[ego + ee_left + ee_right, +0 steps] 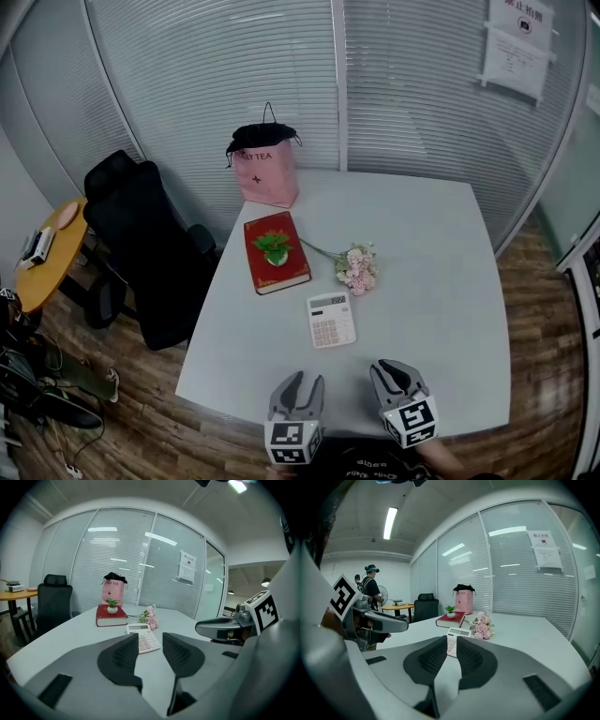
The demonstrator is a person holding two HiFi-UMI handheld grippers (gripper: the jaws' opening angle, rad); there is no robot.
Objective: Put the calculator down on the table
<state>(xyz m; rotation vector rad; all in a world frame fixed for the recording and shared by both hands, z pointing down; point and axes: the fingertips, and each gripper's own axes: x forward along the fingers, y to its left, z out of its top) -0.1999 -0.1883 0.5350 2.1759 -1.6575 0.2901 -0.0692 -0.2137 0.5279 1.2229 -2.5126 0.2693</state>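
Glass walls hung with blinds (234, 75) close off the small meeting room where we stand at a pale grey table (450, 281). At the left of the head view, a black office chair (141, 244) is drawn up to the table's edge. Moving right along the tabletop, we see a pink bag (267, 173) at the far side, then a red book (292, 270) with a small potted plant (274, 246) on it, and a sprig of pink flowers (358, 269) just beside the book. The calculator (331, 320) lies flat, keys up, in the lower middle of the frame, near the flowers and touching neither gripper. Below it, our left gripper (306, 380) hangs over the near edge with its jaws spread and nothing between them. To its right, our right gripper (394, 370) shows only a narrow gap, likewise empty. We judge the calculator light, stiff and slim, its plastic case smooth enough to slip. Its long side edges look the safest hold, clear of the keys and the display, which seems the fragile part.
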